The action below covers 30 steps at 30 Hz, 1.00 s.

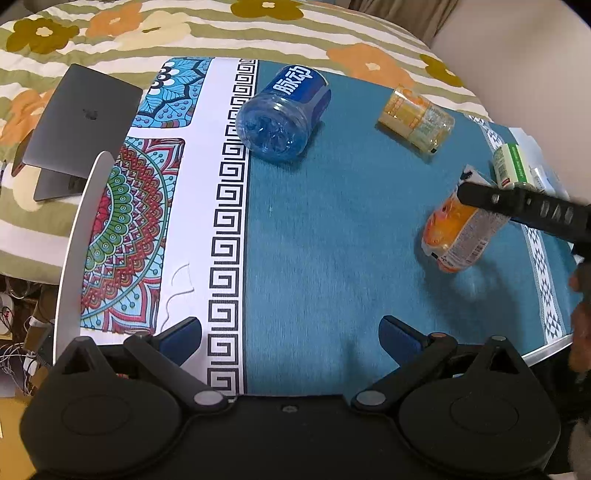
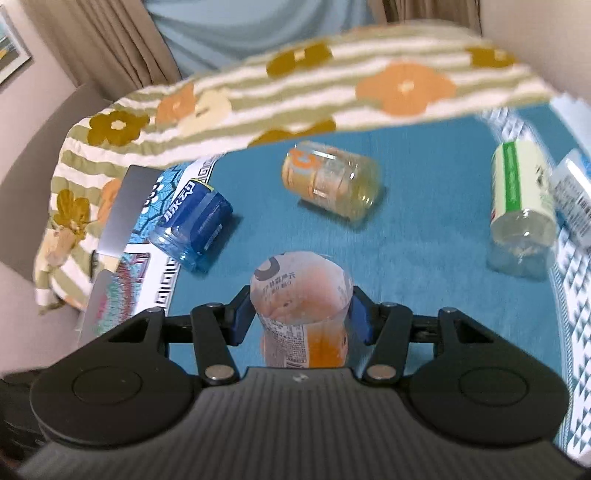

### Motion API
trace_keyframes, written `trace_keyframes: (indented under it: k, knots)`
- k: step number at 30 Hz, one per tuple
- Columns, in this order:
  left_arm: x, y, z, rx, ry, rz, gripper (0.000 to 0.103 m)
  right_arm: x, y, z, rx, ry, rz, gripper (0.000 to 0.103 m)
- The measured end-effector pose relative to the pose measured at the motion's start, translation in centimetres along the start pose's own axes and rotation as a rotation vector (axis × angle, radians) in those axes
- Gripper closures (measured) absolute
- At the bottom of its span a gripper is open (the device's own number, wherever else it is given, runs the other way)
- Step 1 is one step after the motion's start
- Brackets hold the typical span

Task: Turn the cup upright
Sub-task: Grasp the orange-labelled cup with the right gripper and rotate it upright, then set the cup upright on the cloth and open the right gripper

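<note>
My right gripper (image 2: 300, 314) is shut on an orange-labelled plastic cup (image 2: 301, 295) and holds it tilted above the blue tablecloth. In the left wrist view the same cup (image 1: 460, 232) hangs at the right under the right gripper's dark finger (image 1: 517, 206). My left gripper (image 1: 290, 334) is open and empty over the near part of the table. A blue cup (image 1: 284, 114) lies on its side at the far middle, its open mouth toward me. A yellow cup (image 1: 417, 118) lies on its side to its right. A green-labelled cup (image 1: 511, 168) lies at the far right.
The table (image 1: 332, 240) carries a blue cloth with a patterned white border on the left. A grey laptop (image 1: 79, 129) rests on the flowered bedding (image 1: 184, 29) beyond the left edge. A small white box (image 2: 574, 199) lies beside the green-labelled cup (image 2: 521, 206).
</note>
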<state>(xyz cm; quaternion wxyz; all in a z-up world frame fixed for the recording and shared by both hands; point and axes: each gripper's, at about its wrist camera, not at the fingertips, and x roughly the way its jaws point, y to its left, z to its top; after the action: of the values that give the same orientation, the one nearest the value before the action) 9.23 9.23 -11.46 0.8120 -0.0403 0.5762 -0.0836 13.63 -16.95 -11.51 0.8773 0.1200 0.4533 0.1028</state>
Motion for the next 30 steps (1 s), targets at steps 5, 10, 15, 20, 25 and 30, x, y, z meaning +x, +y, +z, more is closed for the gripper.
trace_keyframes:
  k: [5,10,15,20,25,30]
  knots:
    - [-0.1,-0.3,-0.4,0.0,-0.009,0.001,0.0,-0.4,1.2,-3.3,-0.132,-0.144,-0.059,0.034]
    - [0.0,-0.7,-0.8,-0.006,-0.011,0.0,0.0,-0.4,2.3,-5.5,-0.21,-0.216,-0.077,0.033]
    - [0.0,-0.9,-1.4,-0.013,-0.005,-0.001,0.0,-0.6,2.2,-7.0,-0.232,-0.246,-0.076,0.032]
    - [0.0,-1.0,-1.9,-0.022,0.0,0.002,0.0,-1.0,2.3,-7.9,-0.247,-0.269,-0.08,0.031]
    - [-0.3,-1.0,-2.2,-0.034,-0.003,0.007,0.0,-0.8,2.4,-8.0,-0.24,-0.263,-0.081,0.028]
    - [-0.6,-1.0,-2.4,-0.04,-0.009,0.013,0.0,-0.9,2.3,-8.2,-0.225,-0.277,-0.09,0.003]
